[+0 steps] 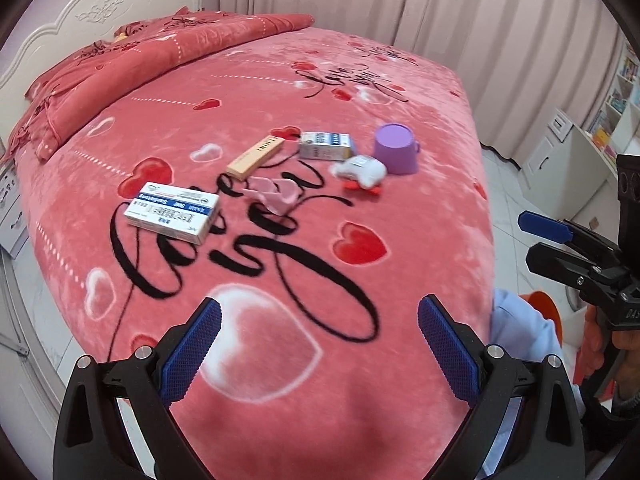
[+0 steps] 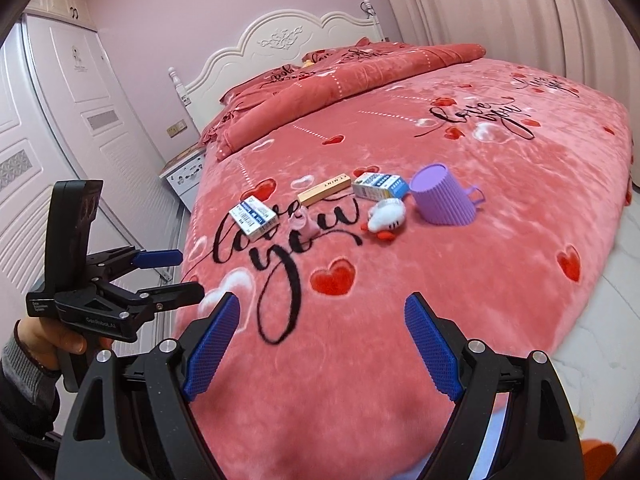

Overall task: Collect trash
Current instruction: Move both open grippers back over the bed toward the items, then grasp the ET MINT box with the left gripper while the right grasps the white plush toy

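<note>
Left claw [image 1: 320, 344] released, blue pads spread wide, nothing between, hovering over near edge of bed [image 1: 400, 420]. Right claw [image 2: 322, 340] likewise released, empty, over same edge; seen from left wrist view at far right beyond bed corner, fingers apart.

Items clustered mid-bed on pink heart-print blanket, well apart from both claws:
- white-and-blue medicine box [image 1: 173, 212], nearest and leftmost, lying flat
- crumpled pink wrapper [image 1: 276, 194], just right of that box, identity unclear
- long tan carton [image 1: 256, 157], lying diagonal behind wrapper
- small silver-blue carton [image 1: 326, 146], on its side, behind plush
- white plush duck with orange feet [image 1: 360, 172], on its side, touching or nearly touching cup
- purple ribbed cup [image 1: 396, 149], upside down, handle pointing right, rightmost

Folded quilt [image 1: 160, 56] across head of bed, white carved headboard [image 2: 296, 36] behind. Curtains [image 1: 360, 0] along far side. White wardrobe doors [image 2: 60, 140] left in right wrist view.
</note>
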`<state>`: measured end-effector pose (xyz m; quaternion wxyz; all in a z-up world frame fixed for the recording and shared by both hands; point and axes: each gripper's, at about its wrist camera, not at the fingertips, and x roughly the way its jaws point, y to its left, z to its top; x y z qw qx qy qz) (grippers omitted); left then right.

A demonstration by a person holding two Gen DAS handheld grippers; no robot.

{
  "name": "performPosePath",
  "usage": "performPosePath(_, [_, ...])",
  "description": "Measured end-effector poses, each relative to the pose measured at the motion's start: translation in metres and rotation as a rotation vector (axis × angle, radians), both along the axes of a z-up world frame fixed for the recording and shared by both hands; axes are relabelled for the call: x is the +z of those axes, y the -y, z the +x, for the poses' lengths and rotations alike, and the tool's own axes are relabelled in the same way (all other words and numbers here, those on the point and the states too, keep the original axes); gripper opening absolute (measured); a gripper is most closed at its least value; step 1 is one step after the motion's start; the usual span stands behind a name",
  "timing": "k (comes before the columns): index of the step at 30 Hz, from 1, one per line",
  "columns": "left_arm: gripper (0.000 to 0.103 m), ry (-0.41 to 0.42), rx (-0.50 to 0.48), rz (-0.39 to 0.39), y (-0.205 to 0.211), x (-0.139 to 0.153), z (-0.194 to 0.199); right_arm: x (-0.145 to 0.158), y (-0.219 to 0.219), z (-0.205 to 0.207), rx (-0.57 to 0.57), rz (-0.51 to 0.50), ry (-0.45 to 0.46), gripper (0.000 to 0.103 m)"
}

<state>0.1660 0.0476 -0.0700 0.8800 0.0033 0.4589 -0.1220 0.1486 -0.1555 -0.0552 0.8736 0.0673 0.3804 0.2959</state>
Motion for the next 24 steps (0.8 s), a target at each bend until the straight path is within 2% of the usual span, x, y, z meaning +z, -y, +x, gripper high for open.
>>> performPosePath(4, [0.097, 0.004, -0.045, 0.018, -0.006, -0.001, 0.020, -0.004, -0.011, 0.020, 0.007, -0.010, 0.012, 0.083])
performPosePath(7, [0.097, 0.016, -0.075, 0.043, -0.008, 0.000, 0.038, -0.009, -0.021, 0.040, 0.014, -0.013, 0.005, 0.078])
performPosePath(12, [0.097, 0.036, -0.147, 0.036, -0.014, 0.005, 0.077, -0.022, -0.033, 0.071, 0.006, -0.014, -0.016, 0.075])
performPosePath(16, [0.097, 0.049, -0.201, 0.082, -0.016, 0.002, 0.113, -0.034, -0.038, 0.094, -0.016, -0.017, -0.030, 0.074])
performPosePath(19, [0.097, 0.048, -0.245, 0.072, -0.021, -0.005, 0.144, -0.046, -0.039, 0.112, -0.037, -0.021, -0.046, 0.074])
performPosePath(24, [0.097, 0.022, -0.284, 0.100, -0.028, -0.030, 0.188, -0.064, -0.046, 0.135, -0.038, -0.032, -0.074, 0.069])
